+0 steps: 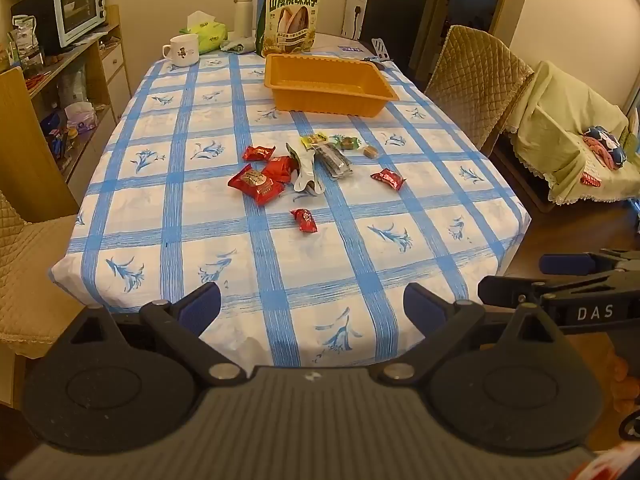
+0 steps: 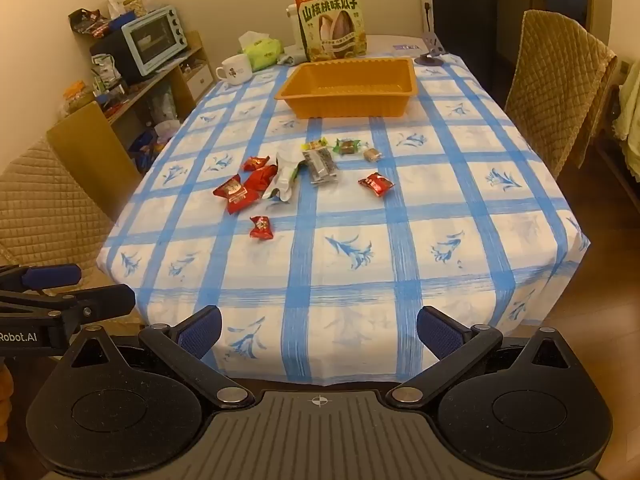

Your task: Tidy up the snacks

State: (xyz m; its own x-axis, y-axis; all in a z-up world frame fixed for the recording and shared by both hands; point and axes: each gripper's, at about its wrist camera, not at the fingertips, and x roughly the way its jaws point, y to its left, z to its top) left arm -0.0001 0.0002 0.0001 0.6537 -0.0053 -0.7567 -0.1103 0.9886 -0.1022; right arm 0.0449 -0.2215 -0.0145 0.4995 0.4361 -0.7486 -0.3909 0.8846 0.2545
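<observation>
**Inspector:** Nearest first. Both tools hang over the near edge of the worktop [image 2: 460, 248]. The left gripper [image 1: 312, 306] has its fingers spread wide with nothing between them. The right gripper [image 2: 319, 330] is the same, parted and empty. Neither touches the cloth.

**Assistant:** And the snacks?

**Inspector:** Mid-worktop, loosely scattered. Closest is a lone red candy [image 2: 261, 227], apart from the rest. Behind it is a cluster of red packets [image 2: 236, 192], touching or overlapping, with a white pouch [image 2: 285, 178] and a dark clear-wrapped bar [image 2: 321, 166] beside them. Another red packet [image 2: 376, 184] lies alone to the right. Small green [image 2: 347, 146], yellow [image 2: 314, 145] and brown [image 2: 372, 155] sweets sit just beyond.

**Assistant:** Destination?

**Inspector:** Presumably the orange tray [image 2: 412, 80], beyond the scatter, with nothing in it that I can see. A sunflower seed bag [image 2: 332, 20] stands behind it.

**Assistant:** Recommendation?

**Inspector:** My judgement: start with the isolated pieces. Come down steeply, straddle one wrapper across its narrow width, and close on its body, not the twisted end. The cloth may bunch, so avoid dragging. Leave the overlapping packets until their neighbours are cleared.
</observation>
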